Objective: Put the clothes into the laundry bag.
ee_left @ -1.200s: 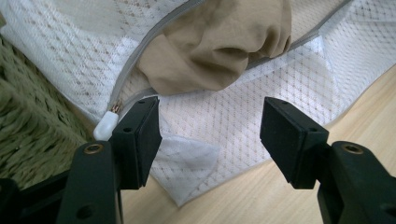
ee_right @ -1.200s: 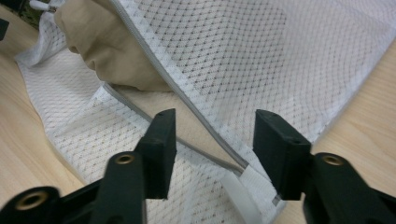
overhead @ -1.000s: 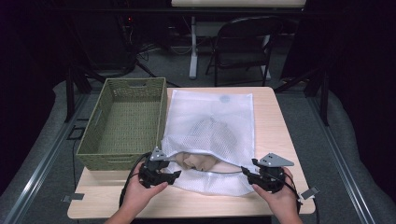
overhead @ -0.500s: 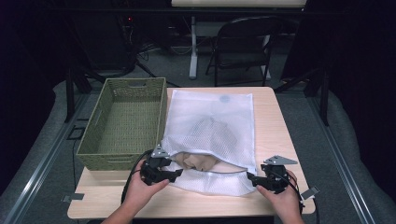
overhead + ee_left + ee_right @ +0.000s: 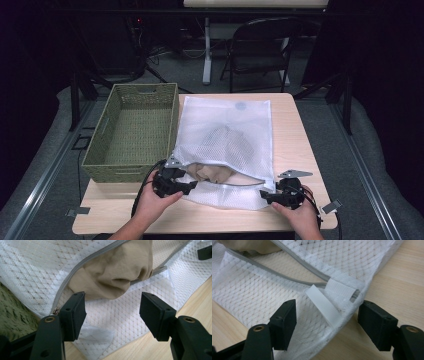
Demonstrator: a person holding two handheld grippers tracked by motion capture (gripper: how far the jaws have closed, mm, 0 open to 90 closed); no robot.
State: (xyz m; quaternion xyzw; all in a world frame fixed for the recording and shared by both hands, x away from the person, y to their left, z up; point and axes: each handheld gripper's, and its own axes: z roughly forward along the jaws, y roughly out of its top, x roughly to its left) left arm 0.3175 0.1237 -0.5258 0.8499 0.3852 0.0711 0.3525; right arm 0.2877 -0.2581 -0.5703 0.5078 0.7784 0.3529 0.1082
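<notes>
**Soft mesh, soft cloth — grip the seams**

Your mesh laundry bag [image 5: 227, 135] lies flat on the table [image 5: 300, 150] beside the basket [image 5: 131, 132], tan garment [image 5: 117, 270] bulging from its unzipped mouth. It's light, limp and snag-prone. Left gripper [image 5: 112, 312] is open and empty; right gripper [image 5: 327, 320] has just been opening, straddling the corner tab [image 5: 323, 306] unpinched — take the zipper hem

Unzipped white mesh bag [image 5: 225, 135], tan cloth [image 5: 210, 172] protruding

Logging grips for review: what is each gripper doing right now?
Left gripper: open, over the mesh bag.
Right gripper: open, jaws just widened, bag corner between them.
</notes>
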